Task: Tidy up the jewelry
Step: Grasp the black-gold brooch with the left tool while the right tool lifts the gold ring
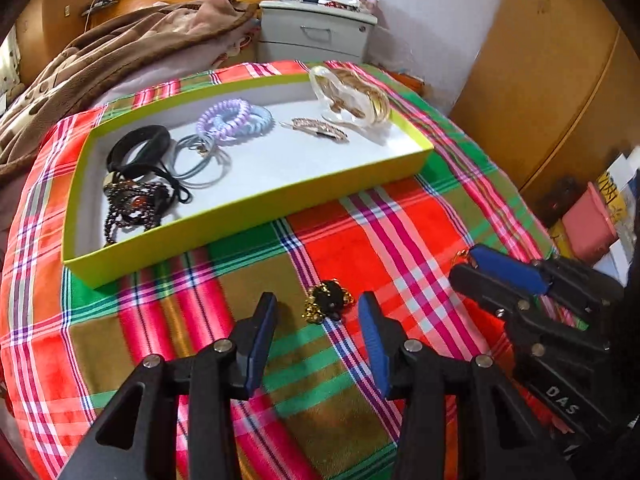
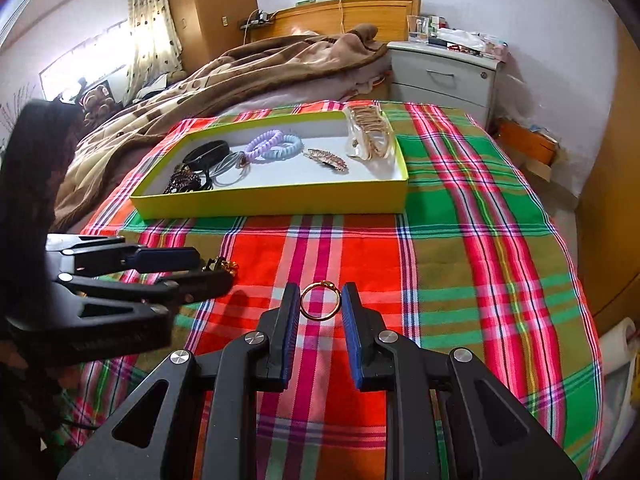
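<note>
A yellow-green tray (image 1: 248, 208) (image 2: 272, 202) sits on the plaid cloth. It holds black bands, grey elastics, purple and blue spiral hair ties (image 1: 234, 118), a gold hair clip (image 2: 326, 160) and a clear holder of gold bangles (image 1: 356, 98). In front of the tray a black-and-gold ornament (image 1: 326, 306) (image 2: 224, 266) lies on the cloth, between the spread fingers of my open left gripper (image 1: 318, 304) (image 2: 212, 272). My right gripper (image 2: 321, 294) (image 1: 466, 264) is shut on a thin gold ring (image 2: 320, 300), held upright between its blue pads just above the cloth.
A brown blanket (image 2: 240, 72) is heaped on the bed behind the tray. Further back stand a grey bedside cabinet (image 2: 444, 76) and a wooden headboard. A wooden wardrobe (image 1: 540, 80) is on the right, with books and boxes (image 1: 592, 220) on the floor past the cloth's edge.
</note>
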Demonstrator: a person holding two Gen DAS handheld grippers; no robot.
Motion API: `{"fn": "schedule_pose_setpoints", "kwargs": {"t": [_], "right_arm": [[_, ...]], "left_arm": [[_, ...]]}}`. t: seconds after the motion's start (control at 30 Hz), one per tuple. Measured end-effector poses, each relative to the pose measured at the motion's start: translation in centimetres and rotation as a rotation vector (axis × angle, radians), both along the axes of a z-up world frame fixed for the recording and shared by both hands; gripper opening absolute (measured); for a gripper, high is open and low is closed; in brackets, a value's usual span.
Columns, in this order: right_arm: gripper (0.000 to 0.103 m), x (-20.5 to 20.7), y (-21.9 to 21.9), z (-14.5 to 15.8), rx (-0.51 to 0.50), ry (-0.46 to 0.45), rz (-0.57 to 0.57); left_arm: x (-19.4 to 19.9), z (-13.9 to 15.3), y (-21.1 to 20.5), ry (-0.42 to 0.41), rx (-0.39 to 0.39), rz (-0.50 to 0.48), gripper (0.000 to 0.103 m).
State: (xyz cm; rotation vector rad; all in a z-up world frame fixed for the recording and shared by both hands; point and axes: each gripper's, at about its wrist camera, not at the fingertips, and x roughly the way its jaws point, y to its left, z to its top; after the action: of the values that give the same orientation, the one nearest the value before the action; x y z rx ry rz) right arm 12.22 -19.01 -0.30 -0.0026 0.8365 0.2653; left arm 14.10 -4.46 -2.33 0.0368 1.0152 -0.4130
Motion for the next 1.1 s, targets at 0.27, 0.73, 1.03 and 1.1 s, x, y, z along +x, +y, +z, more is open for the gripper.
{"fn": "schedule_pose_setpoints", "kwargs": {"t": [0.27, 0.73, 1.03, 1.1], "right_arm": [[0.022, -0.1, -0.2, 0.3, 0.008, -0.009, -0.002], [0.022, 0.9, 0.1, 1.4, 0.006, -0.034, -0.009], [0.022, 4.3, 1.0, 3.5, 0.025, -0.087, 0.005], [0.022, 5.5, 1.4, 3.8, 0.018, -0.092, 0.009]], "left_arm": [[-0.1, -0.1, -1.2, -0.046, 0.096, 0.019, 0.044], [0.3, 1.1, 0.6, -0.059, 0.024, 0.045, 0.023], [3.0, 4.1, 3.2, -0.119, -0.041, 0.131, 0.023], [3.6, 4.6, 3.5, -0.13, -0.045, 0.14, 0.023]]}}
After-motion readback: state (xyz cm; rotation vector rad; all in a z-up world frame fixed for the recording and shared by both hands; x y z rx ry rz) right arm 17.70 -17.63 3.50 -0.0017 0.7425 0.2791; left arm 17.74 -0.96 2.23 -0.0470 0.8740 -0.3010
